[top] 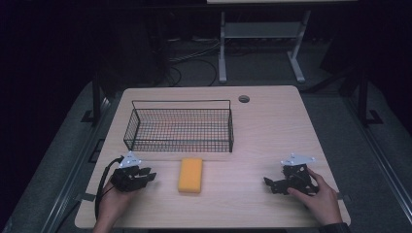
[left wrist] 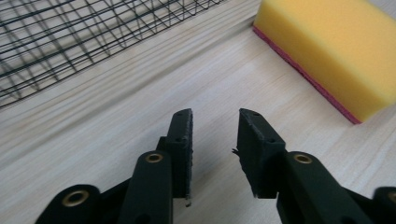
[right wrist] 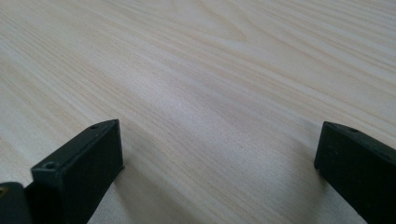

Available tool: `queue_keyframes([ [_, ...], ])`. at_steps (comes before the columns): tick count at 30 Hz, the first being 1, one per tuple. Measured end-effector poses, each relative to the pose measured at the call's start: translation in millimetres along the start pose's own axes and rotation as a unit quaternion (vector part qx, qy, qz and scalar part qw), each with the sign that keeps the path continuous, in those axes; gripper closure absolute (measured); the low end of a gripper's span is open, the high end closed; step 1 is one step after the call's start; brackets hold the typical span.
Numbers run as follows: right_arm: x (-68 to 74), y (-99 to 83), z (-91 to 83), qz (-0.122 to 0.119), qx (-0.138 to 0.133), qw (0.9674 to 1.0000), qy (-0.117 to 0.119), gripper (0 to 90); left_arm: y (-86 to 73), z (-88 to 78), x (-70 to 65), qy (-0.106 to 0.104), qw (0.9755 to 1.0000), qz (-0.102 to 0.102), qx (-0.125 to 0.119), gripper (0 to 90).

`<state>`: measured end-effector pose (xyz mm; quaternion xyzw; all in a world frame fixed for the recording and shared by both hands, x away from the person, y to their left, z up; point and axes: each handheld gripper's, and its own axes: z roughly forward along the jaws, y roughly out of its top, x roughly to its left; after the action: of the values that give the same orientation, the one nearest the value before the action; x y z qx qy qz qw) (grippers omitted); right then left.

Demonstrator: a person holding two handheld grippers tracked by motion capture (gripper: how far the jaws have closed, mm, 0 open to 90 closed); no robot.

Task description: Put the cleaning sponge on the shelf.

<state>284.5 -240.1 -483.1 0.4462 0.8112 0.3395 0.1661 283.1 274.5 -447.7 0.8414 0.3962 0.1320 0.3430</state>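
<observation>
One pale wooden table [top: 272,121] carries one black wire basket [top: 180,127] toward its far edge and one yellow rectangular sponge [top: 190,174] just in front of it, nearer the near edge. The left gripper [top: 151,176], jaws narrowly apart and empty, rests beside the sponge; the right gripper [top: 268,184] gapes wide, empty, near the right edge.

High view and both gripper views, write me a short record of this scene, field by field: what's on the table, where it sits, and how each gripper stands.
table: light wood table
sponge: yellow sponge with a red underside, lying flat near the front edge, untouched
basket: black wire basket, behind the sponge, nothing seen inside
left gripper: left gripper left of the sponge, jaws narrowly apart, nothing between them
right gripper: right gripper over bare wood at the right, jaws wide apart, holding nothing
contact: neither gripper touches sponge or basket
</observation>
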Motion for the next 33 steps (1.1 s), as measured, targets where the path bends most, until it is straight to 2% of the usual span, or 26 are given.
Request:
queue_keyframes([
  [12, -0.2, -0.1, 0.1, -0.002, -0.001, 1.0, 0.0, 0.3, 12.6, 3.1, -3.6, -0.013, 0.9999, 0.007, 0.005, 72.8],
  [18, -0.3, -0.1, 0.2, -0.002, -0.001, 1.0, 0.0, 0.3, 21.0, 5.9, -7.6, -0.029, 0.9995, 0.015, 0.002, 79.7],
  [24, -0.3, -0.1, 0.2, -0.002, -0.001, 1.0, 0.0, 0.3, 27.4, 9.9, -11.1, -0.046, 0.9987, 0.017, 0.01, 89.1],
  [33, -0.3, -0.1, 0.1, -0.001, -0.001, 1.0, 0.0, 0.3, 40.9, 14.4, -17.0, -0.049, 0.9981, 0.025, 0.027, 89.8],
])
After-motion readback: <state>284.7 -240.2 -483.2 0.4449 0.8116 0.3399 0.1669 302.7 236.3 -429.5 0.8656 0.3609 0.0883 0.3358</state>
